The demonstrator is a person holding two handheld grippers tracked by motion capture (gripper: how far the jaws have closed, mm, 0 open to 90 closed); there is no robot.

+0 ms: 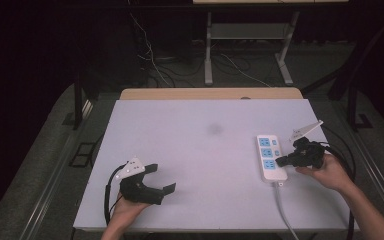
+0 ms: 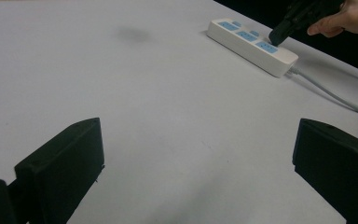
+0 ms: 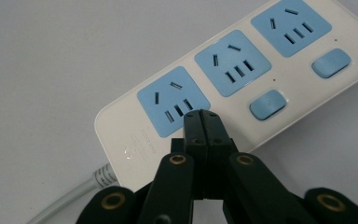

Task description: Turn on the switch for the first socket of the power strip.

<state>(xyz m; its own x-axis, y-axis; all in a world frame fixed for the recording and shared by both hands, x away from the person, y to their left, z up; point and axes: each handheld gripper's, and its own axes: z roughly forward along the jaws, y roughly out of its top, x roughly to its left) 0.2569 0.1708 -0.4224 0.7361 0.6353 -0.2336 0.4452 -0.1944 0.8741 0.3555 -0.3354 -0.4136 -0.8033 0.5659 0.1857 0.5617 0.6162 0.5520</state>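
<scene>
A white power strip (image 1: 269, 157) with three blue sockets and blue switches lies at the right of the white table; it also appears far off in the left gripper view as the power strip (image 2: 251, 44). My right gripper (image 1: 282, 161) is shut with nothing between its jaws, and its tip hovers over the strip's socket nearest its cable. Seen close, the right gripper (image 3: 202, 115) sits just below that socket (image 3: 172, 100), beside a blue switch (image 3: 267, 104). My left gripper (image 1: 161, 179) rests open at the table's front left, and between its jaws (image 2: 196, 154) is bare table.
The strip's grey cable (image 1: 283, 210) runs off the table's front edge. A faint dark smudge (image 1: 215, 129) marks the tabletop centre. A wooden edge (image 1: 210, 93) borders the far side. Beyond the table, desk legs and loose cables (image 1: 207, 50) stand on the floor.
</scene>
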